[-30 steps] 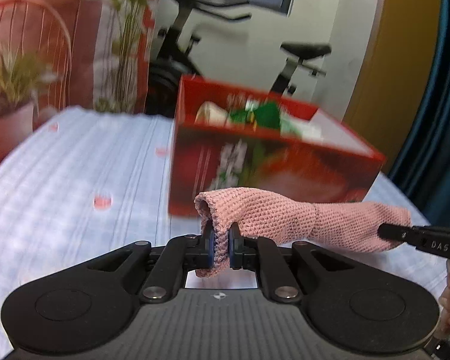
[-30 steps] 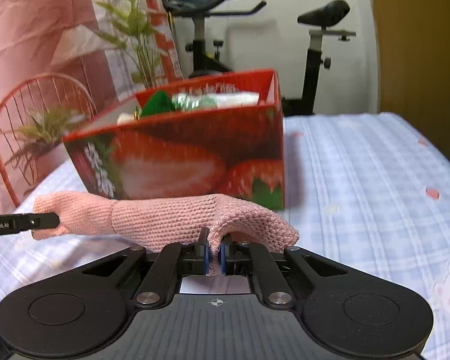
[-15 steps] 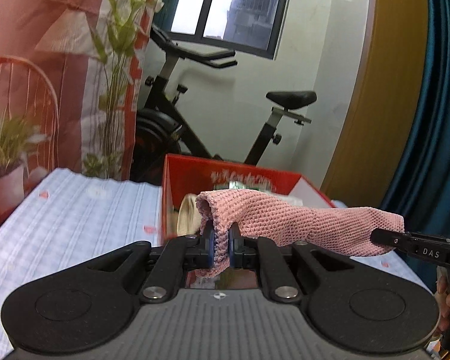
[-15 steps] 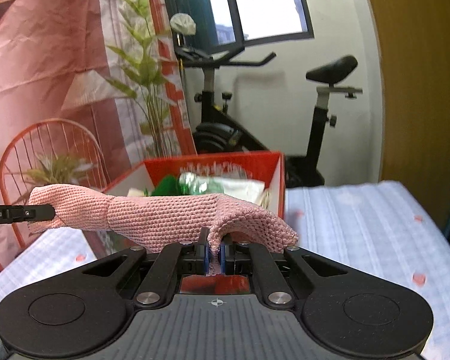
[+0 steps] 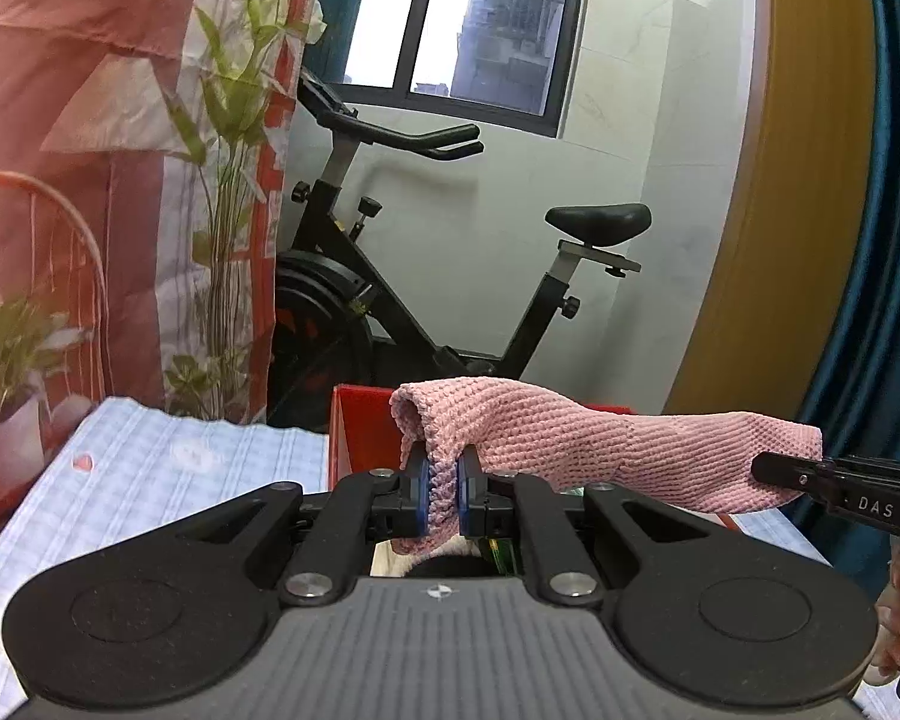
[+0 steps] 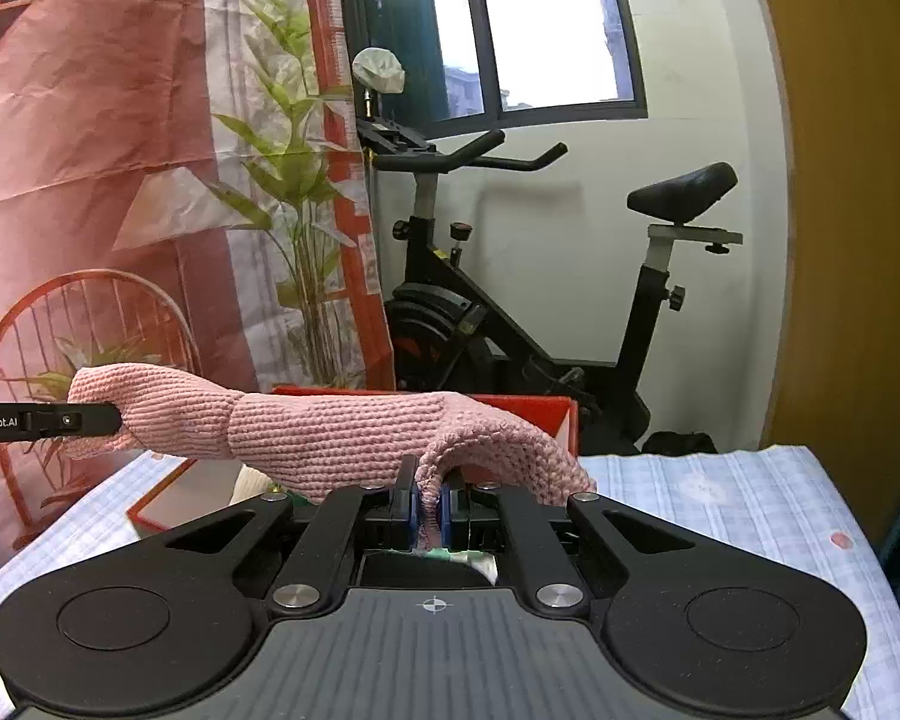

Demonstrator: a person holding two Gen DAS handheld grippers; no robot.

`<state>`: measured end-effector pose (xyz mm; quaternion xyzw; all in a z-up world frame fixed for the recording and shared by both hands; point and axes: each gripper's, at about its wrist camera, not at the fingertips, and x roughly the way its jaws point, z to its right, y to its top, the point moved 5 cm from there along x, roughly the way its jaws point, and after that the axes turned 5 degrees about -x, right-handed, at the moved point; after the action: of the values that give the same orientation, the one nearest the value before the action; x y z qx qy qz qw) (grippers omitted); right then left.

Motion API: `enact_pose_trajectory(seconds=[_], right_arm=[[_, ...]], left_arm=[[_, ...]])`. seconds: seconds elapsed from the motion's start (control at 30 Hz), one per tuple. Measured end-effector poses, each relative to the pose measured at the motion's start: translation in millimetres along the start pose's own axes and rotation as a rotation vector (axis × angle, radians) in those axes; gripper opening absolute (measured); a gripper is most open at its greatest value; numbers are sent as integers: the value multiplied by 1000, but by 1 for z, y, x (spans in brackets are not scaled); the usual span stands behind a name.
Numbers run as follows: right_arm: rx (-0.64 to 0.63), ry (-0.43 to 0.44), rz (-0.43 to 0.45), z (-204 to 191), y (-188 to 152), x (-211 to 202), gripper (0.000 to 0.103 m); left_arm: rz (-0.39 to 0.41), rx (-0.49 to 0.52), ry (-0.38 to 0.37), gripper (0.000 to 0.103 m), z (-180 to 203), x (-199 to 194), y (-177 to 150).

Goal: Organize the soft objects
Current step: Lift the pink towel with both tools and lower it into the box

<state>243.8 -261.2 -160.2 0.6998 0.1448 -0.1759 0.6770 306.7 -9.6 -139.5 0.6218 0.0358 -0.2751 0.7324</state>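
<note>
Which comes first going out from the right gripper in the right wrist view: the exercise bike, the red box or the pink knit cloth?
1. pink knit cloth, clamped in the right gripper.
2. red box, just ahead, behind the cloth.
3. exercise bike, farthest, against the back wall.

Left gripper point(image 5: 443, 495) jaws clamped; right gripper point(image 6: 429, 507) jaws clamped; both level, facing forward.

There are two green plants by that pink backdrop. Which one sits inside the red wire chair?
The short leafy plant low on the left, seen through the red wire chair. The tall thin-stemmed plant stands apart, beside the exercise bike.
</note>
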Motion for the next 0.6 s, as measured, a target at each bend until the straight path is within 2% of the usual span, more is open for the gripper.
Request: enact_pose_trajectory(seconds=[0.2,0.37,0.5,0.6], right_arm=[[-34,-11,-24,-5,13,34,6],[-43,-18,-75,-9,10,62,6],[-34,-6,-111,-11,-2,69,6],[-52,1,-126,-10,-9,63,6]], left_arm=[[-36,13,5,10,-2,27,6],[-103,32,-11,10,1,50,-6],[-141,35,-46,10,-1,49,-19],[-130,31,-62,10,-6,38,-28]])
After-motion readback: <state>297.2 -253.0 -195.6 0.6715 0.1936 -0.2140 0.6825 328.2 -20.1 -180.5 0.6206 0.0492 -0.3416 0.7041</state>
